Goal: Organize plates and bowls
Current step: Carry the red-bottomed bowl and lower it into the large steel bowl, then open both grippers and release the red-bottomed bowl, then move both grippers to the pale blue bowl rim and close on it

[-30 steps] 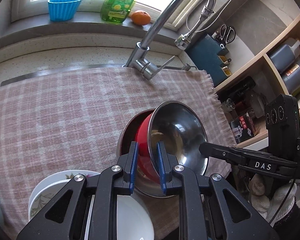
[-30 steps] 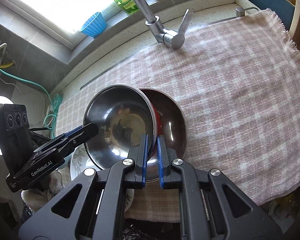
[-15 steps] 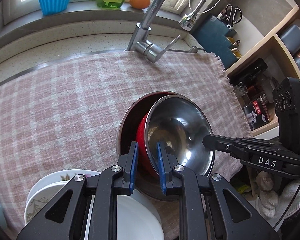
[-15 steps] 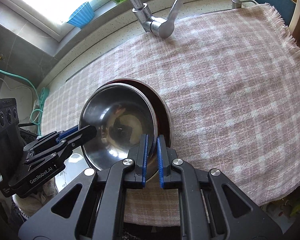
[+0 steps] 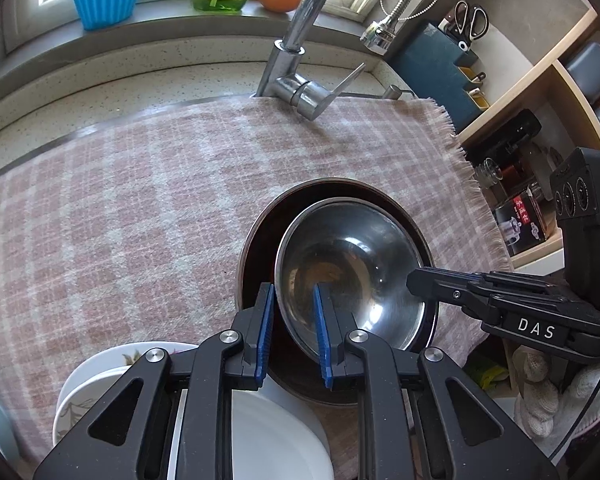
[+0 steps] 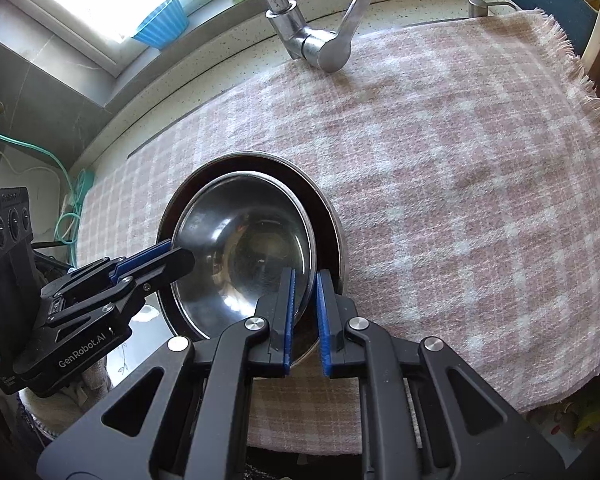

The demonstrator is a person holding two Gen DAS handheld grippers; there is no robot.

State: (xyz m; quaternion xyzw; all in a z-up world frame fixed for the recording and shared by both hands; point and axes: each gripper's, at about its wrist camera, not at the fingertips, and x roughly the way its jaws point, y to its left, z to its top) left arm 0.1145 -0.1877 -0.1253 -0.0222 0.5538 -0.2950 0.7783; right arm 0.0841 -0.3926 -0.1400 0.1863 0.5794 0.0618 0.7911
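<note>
Steel bowl (image 5: pixel 352 272), shiny, nested in dark bowl (image 5: pixel 396 204), rim pinched by left fingers (image 5: pixel 265 320) and right fingers (image 6: pixel 288 312).

Each tool is matte black, with triangular cut-outs in its arms, silver round screws at the pivots and ribbed blue pads. The left tool (image 5: pixel 294 328) bears "GenRobot.AI" in white on its side; the right tool (image 6: pixel 305 320) reads "DAS". A white knitted glove (image 5: pixel 540 396) covers the right hand.

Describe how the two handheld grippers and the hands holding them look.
Both the left gripper and the right gripper are black, with triangular cut-outs, silver bolts and blue ribbed pads. The right reads "DAS", the left "GenRobot.AI". White knit gloves cover the hands, and a black cable trails.
</note>
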